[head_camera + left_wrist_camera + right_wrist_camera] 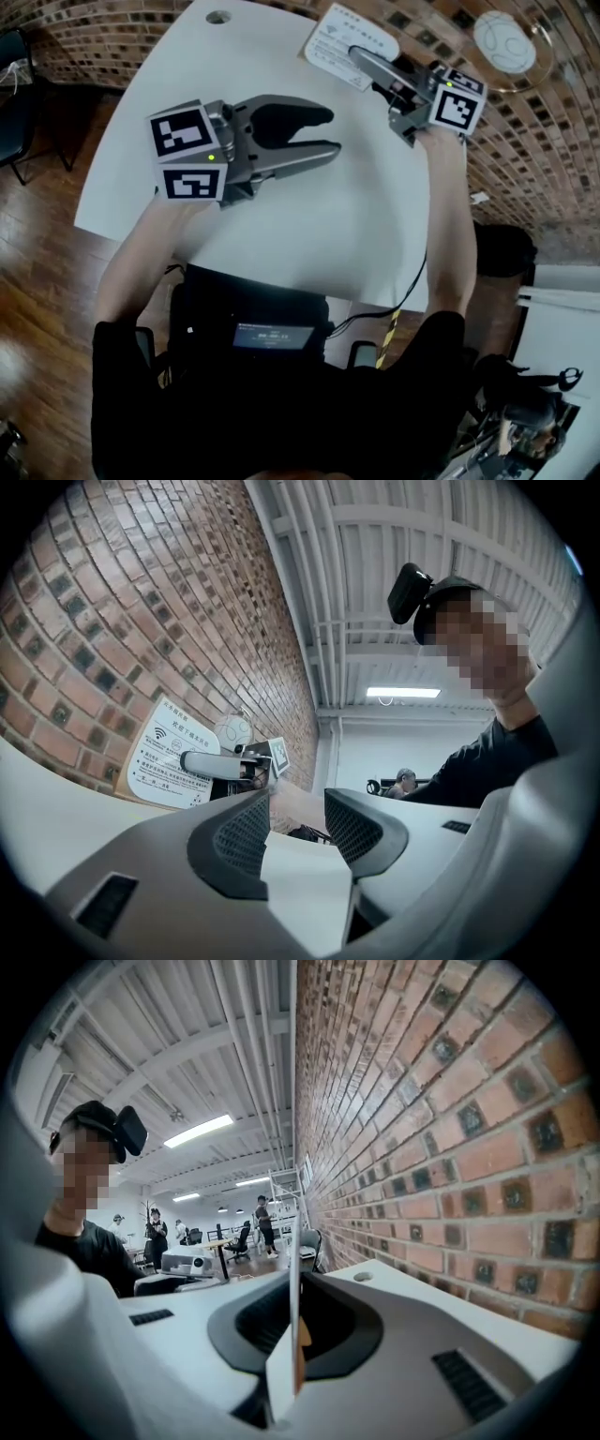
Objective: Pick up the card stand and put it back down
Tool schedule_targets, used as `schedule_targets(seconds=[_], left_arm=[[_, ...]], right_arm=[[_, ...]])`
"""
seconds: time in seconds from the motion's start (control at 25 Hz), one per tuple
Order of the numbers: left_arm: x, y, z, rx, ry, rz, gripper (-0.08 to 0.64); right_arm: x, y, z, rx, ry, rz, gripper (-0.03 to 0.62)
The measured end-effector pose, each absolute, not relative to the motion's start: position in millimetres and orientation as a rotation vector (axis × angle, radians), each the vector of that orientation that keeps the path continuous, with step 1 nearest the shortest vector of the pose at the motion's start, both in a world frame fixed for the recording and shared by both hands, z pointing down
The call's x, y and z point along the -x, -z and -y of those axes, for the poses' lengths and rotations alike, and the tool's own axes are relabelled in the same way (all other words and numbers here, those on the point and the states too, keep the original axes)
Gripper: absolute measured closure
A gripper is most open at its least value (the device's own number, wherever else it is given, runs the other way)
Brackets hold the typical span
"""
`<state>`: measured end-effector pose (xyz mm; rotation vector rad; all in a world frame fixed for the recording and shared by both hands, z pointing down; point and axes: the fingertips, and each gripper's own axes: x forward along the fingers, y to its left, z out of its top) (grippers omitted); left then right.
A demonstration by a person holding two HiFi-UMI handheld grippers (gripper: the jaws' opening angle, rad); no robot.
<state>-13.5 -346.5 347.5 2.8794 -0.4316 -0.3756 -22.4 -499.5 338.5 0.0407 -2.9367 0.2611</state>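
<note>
**Card stand gripped at far edge**

The left tool [330, 132] hovers over the white worktop [281, 225], jaws apart and empty. To its right, the right tool [358, 56] is clenched on the card stand [330, 39] at the worktop's far edge.

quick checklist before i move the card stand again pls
1. Right tool shut on the card stand: ok.
2. Card stand sits straight between its jaws, thin edge on: ok.
3. Left tool open, nothing between its jaws: ok.
4. Left tool apart from the card stand: ok.
5. Bare table beside the card stand for setting it down: ok.
6. Card stand's base off the table: cannot tell.
</note>
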Motion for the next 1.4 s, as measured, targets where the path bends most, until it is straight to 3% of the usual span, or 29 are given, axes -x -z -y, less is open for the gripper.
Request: schedule_targets(seconds=[0.36, 1.4], left_arm=[[9.4, -362.1, 362.1, -2.924, 0.239, 0.47, 0.373], [9.3, -379.6, 351.2, -2.903, 0.255, 0.46, 0.373]], right_arm=[[31.2, -363.8, 525.5, -0.031, -0.332, 2.94, 0.566], [42.1, -465.2, 654.4, 0.06, -0.339, 2.847, 0.566]])
